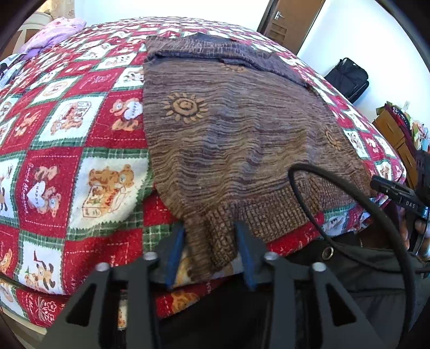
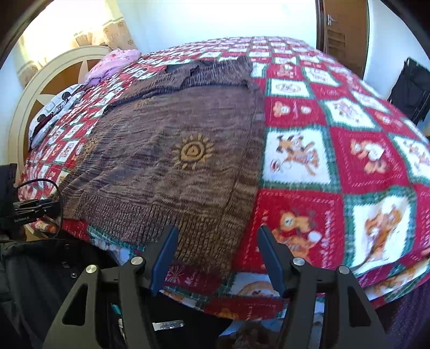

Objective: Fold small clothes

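A brown knitted sweater [image 1: 228, 134] with orange sun motifs lies spread flat on a red, white and green patchwork bedspread [image 1: 67, 134], its ribbed hem at the near edge of the bed. My left gripper [image 1: 212, 231] is open, and the hem's left corner hangs between its blue pads, which stand apart from it. In the right wrist view the sweater [image 2: 174, 150] fills the left half. My right gripper [image 2: 217, 236] is open at the hem's right corner, over the bedspread [image 2: 336, 161]. The right gripper also shows in the left wrist view [image 1: 397, 196].
A pink bundle of cloth [image 2: 113, 64] and a printed pillow [image 2: 56, 107] lie by the cream headboard [image 2: 45, 80]. A black bag [image 1: 349, 77] stands by the wall near a wooden door [image 1: 293, 21]. A black cable [image 1: 336, 193] loops over the sweater's hem.
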Tool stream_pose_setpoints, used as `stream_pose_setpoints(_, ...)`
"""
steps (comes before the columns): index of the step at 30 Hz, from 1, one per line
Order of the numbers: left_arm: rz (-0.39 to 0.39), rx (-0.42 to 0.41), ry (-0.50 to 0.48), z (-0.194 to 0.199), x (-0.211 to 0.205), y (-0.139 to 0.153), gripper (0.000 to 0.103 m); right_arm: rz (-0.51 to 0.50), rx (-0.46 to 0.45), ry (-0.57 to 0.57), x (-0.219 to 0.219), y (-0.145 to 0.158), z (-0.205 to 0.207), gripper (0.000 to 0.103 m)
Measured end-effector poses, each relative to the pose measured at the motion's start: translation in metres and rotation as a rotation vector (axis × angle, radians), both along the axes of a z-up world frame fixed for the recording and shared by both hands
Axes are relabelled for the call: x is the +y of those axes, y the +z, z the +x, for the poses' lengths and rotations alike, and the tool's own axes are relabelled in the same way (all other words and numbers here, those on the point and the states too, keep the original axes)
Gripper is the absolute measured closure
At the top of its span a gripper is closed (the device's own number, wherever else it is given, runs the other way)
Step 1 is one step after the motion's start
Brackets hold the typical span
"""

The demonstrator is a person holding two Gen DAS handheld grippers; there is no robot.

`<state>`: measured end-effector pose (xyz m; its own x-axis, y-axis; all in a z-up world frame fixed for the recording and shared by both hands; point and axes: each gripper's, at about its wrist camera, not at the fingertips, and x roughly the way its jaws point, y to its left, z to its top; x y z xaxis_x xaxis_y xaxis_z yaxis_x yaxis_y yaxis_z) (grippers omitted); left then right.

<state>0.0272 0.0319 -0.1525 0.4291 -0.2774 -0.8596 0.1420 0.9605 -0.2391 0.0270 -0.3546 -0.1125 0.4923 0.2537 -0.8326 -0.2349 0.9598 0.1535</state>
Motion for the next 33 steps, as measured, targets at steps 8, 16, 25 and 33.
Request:
stream_pose_setpoints(8, -0.111, -0.006, 0.000, 0.001, 0.012, -0.004, 0.085, 0.020, -0.015, 0.029, 0.008, -0.005, -0.003, 0.082)
stream_pose_setpoints(16, -0.127, -0.169, -0.002, -0.009, 0.015, 0.026, 0.090, 0.203, -0.106, -0.002, -0.011, 0.014, -0.007, 0.096)
stream_pose_setpoints(25, -0.175, -0.270, 0.022, 0.003, 0.029, 0.048, 0.090, 0.293, -0.222, -0.012, -0.013, 0.051, 0.004, 0.096)
stream_pose_setpoints(33, -0.227, -0.335, 0.055, 0.038, 0.039, 0.065, 0.091, 0.310, -0.270, -0.061, -0.014, 0.071, 0.046, 0.096)
